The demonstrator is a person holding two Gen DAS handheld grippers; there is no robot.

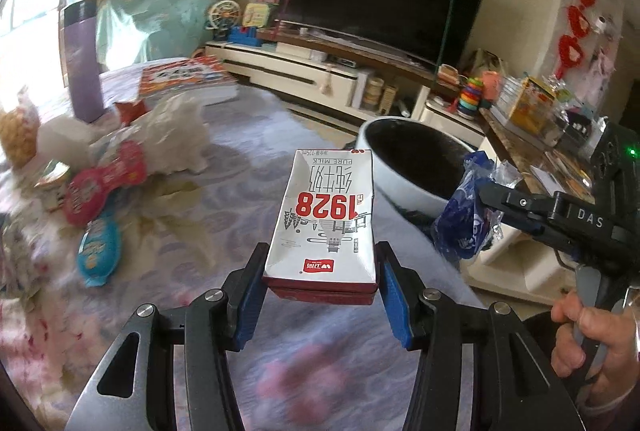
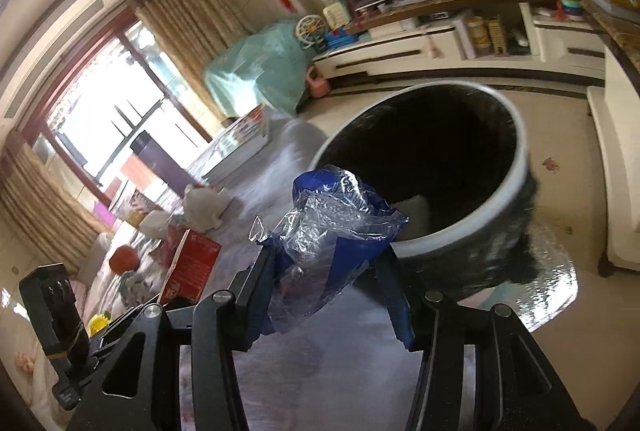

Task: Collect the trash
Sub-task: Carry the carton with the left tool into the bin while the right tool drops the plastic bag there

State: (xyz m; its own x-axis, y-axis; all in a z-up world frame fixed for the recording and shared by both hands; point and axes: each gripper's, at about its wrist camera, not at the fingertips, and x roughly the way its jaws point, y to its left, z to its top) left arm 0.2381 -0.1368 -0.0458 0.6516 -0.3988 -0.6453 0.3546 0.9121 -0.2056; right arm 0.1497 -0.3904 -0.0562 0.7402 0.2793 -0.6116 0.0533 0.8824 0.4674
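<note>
Here, two grippers are at work, and each has hold of one piece of trash. In the left wrist view, the left gripper sits at the lower centre of the frame, its two blue-padded fingers closed against the sides of one flattened milk carton, white with red "1928" print, which juts up and away from the camera. At the right edge of that frame the right gripper reaches in, pinching one crumpled blue and clear plastic wrapper; a hand grips its handle in the lower right corner.

In the right wrist view the same wrapper fills the centre, clamped between the two fingers, which stand only partly closed around its bulk. Just behind it, toward the right of the frame, stands one round bin with a white rim and dark lining; a pale piece already lies inside. The carton shows as a red box at the lower left.

The purple patterned tabletop carries more litter at the left of the left wrist view: one pink wrapper, one blue wrapper and one wad of white tissue. One purple tumbler stands upright behind them, near one stack of books.
</note>
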